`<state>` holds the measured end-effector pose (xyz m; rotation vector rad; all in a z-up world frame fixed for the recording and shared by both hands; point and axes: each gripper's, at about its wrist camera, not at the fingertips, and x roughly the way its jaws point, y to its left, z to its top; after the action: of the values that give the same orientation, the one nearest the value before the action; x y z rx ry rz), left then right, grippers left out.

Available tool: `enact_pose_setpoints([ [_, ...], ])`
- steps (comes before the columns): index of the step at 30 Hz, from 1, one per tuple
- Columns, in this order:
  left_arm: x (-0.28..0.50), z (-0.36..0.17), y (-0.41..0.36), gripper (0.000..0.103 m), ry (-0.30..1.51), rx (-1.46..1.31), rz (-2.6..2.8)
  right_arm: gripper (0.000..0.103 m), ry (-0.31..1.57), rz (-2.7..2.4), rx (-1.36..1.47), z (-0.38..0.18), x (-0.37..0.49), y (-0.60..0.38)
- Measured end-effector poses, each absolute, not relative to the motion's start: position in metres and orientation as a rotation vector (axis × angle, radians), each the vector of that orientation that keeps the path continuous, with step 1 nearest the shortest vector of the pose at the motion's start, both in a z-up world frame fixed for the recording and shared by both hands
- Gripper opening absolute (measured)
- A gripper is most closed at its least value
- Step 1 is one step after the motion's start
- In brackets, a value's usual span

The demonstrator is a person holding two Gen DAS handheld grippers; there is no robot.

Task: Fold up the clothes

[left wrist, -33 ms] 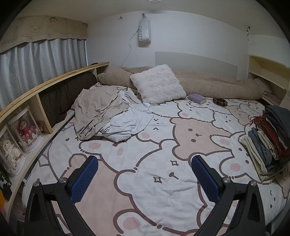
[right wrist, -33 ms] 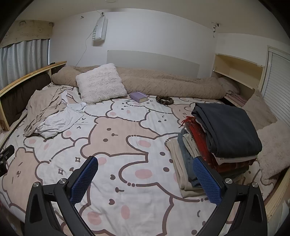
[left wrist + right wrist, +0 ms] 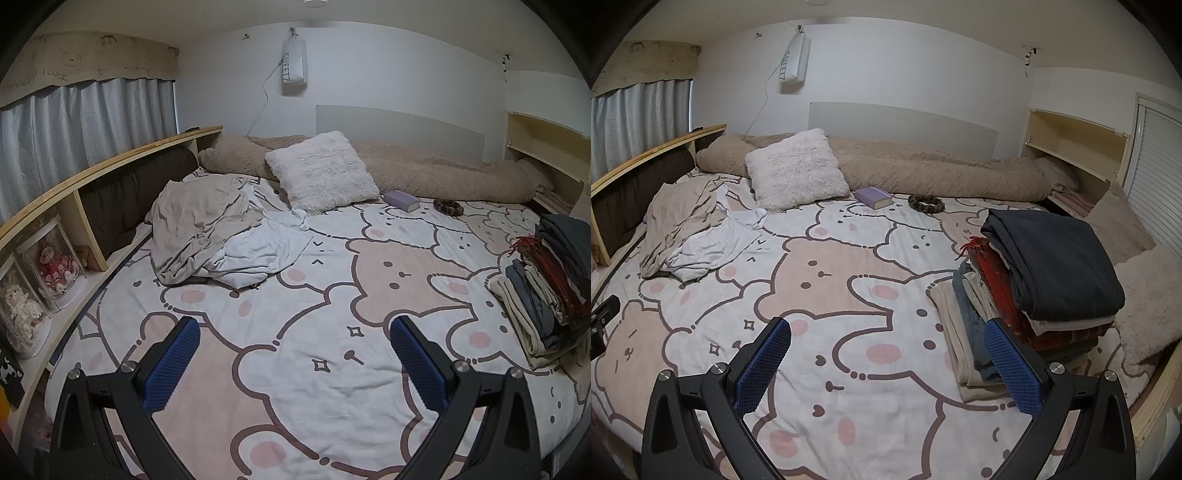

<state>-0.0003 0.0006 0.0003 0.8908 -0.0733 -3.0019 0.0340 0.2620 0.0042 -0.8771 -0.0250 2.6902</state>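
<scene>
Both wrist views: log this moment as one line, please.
phase: between garments | left gripper: open, empty | right gripper: open, empty | unfolded clothes: heaped far left | folded stack: right | bed

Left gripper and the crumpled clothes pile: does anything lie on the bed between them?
Nothing. In the left wrist view, only bare bear-print bedspread stretches from the open left gripper to the crumpled clothes pile.

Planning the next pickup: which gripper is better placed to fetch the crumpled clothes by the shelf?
Probably left. The crumpled clothes lie nearer ahead of the open left gripper; the open right gripper sits by the folded stack.
</scene>
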Motion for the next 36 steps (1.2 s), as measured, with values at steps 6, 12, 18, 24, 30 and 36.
enact_pose_setpoints([
  [6,0.0003,-0.0029,0.0013,0.103,-0.077,0.891,-3.006,0.103,-0.028,2.686,-0.898,0.0043,0.0336,0.2626],
  [12,-0.0014,0.0002,0.005,0.103,-0.077,0.903,-3.006,0.103,-0.029,2.686,-0.891,0.0048,0.0339,0.2617],
  [18,-0.0034,-0.0004,0.0068,0.103,-0.076,0.915,-3.005,0.103,-0.025,2.682,-0.892,0.0039,0.0334,0.2616],
  [24,-0.0035,-0.0018,0.0064,0.103,-0.077,0.918,-3.005,0.103,-0.026,2.682,-0.894,0.0025,0.034,0.2605],
  [30,-0.0039,-0.0029,0.006,0.103,-0.081,0.92,-3.007,0.103,-0.027,2.682,-0.904,0.0006,0.033,0.262],
  [36,-0.0047,-0.0039,0.0057,0.103,-0.086,0.921,-3.007,0.103,-0.032,2.684,-0.912,-0.0009,0.0317,0.2619],
])
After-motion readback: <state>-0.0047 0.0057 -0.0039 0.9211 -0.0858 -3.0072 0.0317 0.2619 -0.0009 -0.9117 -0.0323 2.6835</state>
